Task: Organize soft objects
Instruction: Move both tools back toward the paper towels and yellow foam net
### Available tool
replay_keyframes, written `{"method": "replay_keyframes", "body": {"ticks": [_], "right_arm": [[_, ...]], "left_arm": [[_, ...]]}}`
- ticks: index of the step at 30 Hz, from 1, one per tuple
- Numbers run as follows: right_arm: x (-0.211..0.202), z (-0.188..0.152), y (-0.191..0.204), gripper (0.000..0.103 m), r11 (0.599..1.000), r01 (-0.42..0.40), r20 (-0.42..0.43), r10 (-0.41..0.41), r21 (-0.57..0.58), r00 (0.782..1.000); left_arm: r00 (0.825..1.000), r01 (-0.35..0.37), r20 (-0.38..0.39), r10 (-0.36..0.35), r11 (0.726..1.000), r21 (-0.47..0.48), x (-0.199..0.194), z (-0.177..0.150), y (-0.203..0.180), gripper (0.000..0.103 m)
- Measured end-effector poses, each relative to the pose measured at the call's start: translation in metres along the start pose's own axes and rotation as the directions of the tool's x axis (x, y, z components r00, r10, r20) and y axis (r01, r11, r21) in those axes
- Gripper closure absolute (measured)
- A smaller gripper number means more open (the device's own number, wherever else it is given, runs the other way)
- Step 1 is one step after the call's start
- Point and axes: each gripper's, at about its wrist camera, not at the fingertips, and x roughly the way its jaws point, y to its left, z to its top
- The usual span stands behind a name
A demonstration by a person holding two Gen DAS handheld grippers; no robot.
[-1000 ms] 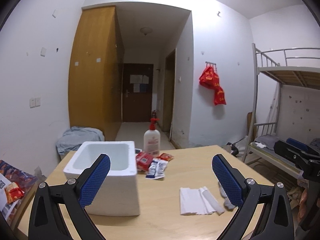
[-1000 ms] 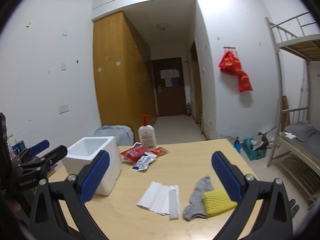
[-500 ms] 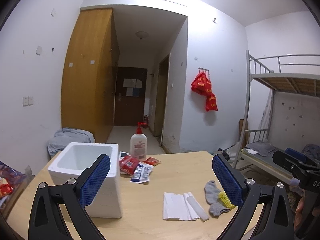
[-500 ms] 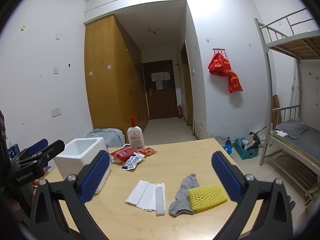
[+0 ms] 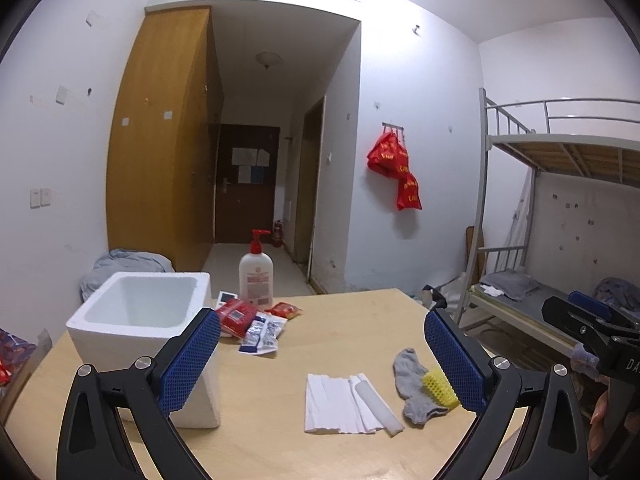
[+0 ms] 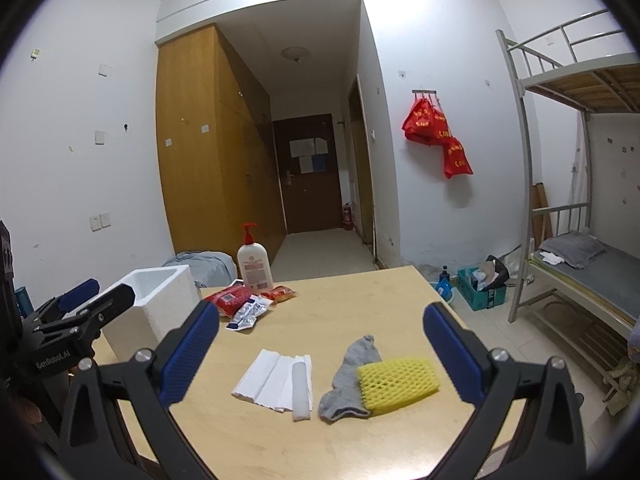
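Note:
A grey sock (image 6: 352,376) (image 5: 412,380) lies on the wooden table (image 6: 360,300), with a yellow foam net (image 6: 396,380) (image 5: 438,386) resting on its right side. Left of them lies a folded white foam sheet (image 6: 276,380) (image 5: 344,404). A white foam box (image 5: 144,320) (image 6: 156,300) stands open-topped at the table's left. My left gripper (image 5: 320,364) is open, hovering near the box and the sheet. My right gripper (image 6: 320,356) is open above the sheet and sock. Neither holds anything.
A pump bottle (image 5: 256,272) and red and white snack packets (image 5: 256,324) sit at the table's far side beside the box. A bunk bed (image 6: 580,240) stands right. Red bags (image 6: 436,132) hang on the wall. A wardrobe (image 6: 208,152) and hallway lie behind.
Both grippers pulled back and turned slightly, so the sock and yellow net came into the left view. The objects on the table did not move. Both grippers stayed open.

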Motion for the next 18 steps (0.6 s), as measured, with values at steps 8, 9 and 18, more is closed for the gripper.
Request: {"method": "replay_keyframes", "body": {"ticks": [8,9,18], "right_arm": [[0.009,-0.010,-0.010,0.000,1.000,0.019,-0.044,-0.018,0.015,0.999],[0.011,-0.011,-0.011,0.000,1.000,0.023,-0.051,-0.022,0.019,0.998],[0.035,-0.027,-0.024,0.000,0.998,0.035,-0.129,-0.029,0.046,0.991]], "left_arm": [[0.999,0.024,-0.036,-0.023,0.999,0.021,0.011,-0.010,-0.011,0.001],[0.999,0.026,-0.044,-0.025,0.999,0.021,0.013,-0.012,-0.011,0.001],[0.991,0.035,-0.129,-0.031,0.999,0.030,0.039,-0.034,-0.016,0.001]]}}
